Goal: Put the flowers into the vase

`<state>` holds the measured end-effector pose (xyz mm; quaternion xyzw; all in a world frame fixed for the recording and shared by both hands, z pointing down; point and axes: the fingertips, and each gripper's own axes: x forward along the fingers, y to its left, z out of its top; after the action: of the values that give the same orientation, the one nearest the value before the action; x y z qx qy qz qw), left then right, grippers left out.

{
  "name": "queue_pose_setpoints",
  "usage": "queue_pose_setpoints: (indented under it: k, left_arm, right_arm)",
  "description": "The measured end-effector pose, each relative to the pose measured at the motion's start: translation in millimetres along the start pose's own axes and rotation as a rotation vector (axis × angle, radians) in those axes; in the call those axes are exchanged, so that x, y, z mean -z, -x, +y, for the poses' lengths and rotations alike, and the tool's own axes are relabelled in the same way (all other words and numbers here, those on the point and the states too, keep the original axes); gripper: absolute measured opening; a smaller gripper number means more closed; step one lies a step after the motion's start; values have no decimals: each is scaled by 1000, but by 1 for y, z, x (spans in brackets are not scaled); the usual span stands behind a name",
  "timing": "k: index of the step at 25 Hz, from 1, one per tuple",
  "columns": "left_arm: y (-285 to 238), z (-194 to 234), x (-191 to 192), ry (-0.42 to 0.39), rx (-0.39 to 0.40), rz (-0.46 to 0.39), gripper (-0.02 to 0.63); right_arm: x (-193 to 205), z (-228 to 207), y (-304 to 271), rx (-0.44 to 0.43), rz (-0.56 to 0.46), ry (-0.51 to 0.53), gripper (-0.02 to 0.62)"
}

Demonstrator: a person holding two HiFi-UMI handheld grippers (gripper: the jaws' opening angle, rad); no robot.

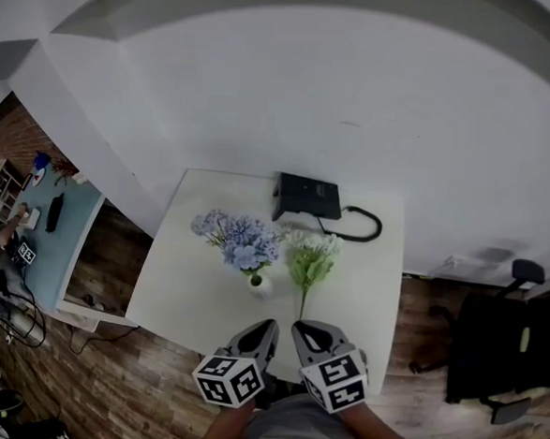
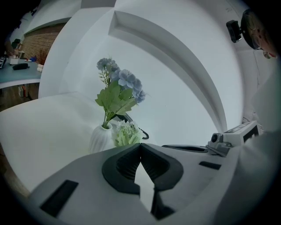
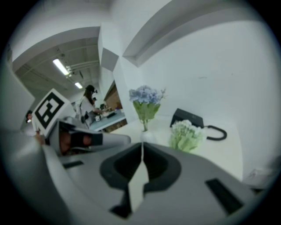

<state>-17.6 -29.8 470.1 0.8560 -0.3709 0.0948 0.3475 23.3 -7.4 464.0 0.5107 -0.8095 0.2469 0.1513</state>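
At the near edge of the white table, the left gripper and right gripper are held empty, jaws pressed together. Blue flowers are stood in a ribbed white vase; a white-green bunch is laid just beside it.

A black box (cable looped beside it) sits on the white table.

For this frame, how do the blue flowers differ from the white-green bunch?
The blue flowers stand upright in the vase; the white-green bunch lies flat on the table beside it, stem toward the person. The blue flowers have blue heads over broad green leaves; the white-green bunch is pale, with small blossoms. Both are on the same table, in front of the black box.
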Motion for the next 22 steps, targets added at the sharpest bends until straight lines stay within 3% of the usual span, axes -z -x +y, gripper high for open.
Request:
queue_pose_setpoints:
  k: [14, 22]
  left_arm:
    - [-54, -15, 10, -48, 69, 117, 26]
    - [-64, -15, 14, -67, 81, 171, 26]
  right_arm:
    - [13, -41, 5, 96, -5, -140, 29]
    - [26, -62, -19, 123, 32, -248, 31]
